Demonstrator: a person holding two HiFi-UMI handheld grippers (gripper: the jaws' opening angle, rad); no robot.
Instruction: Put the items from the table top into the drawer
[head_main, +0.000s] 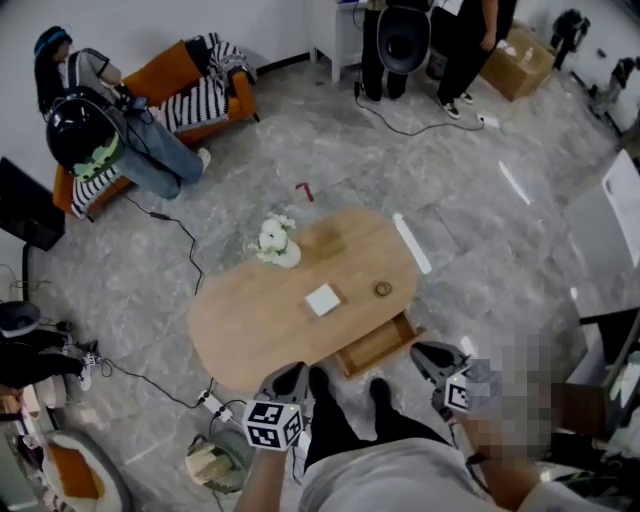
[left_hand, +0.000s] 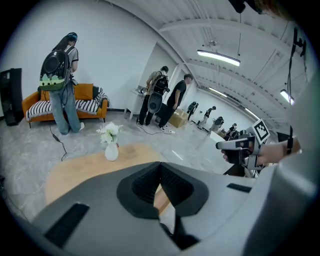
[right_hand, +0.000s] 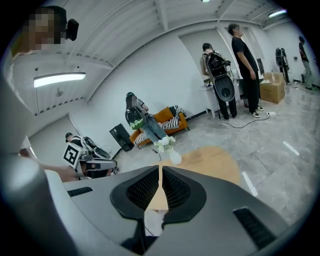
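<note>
Both claws are held low in front of the person, tilted downward toward the surface (head_main: 250, 330), their marker cubes facing up at the head camera. The left claw (left_hand: 160, 172) hangs at the surface's near edge with its jaws pressed together and nothing between them. The right claw (right_hand: 160, 172) is near the right corner of the open drawer (head_main: 378, 345), off the surface, its jaws all but closed and likewise empty.

The drawer stands pulled out on the near side. Beyond it, on the surface, a white square (head_main: 322, 299) lies flat near the middle, and a small ring (head_main: 383, 289) lies apart to its right. A vase (head_main: 275, 243) of white flowers stands upright at the far left edge.

Nothing is in the drawer yet, so the task looks barely begun.

The main risk is coming down on an item with closed jaws, which would push it rather than take it. The flat square would probably skid ahead of the pads, and the ring could roll or be knocked off the edge. The vase looks top-heavy, so a grip on the flowers or a nudge at the neck may tip it. It may also be too tall for the shallow drawer.

Farther off, people stand by a sofa (head_main: 180, 75).
</note>
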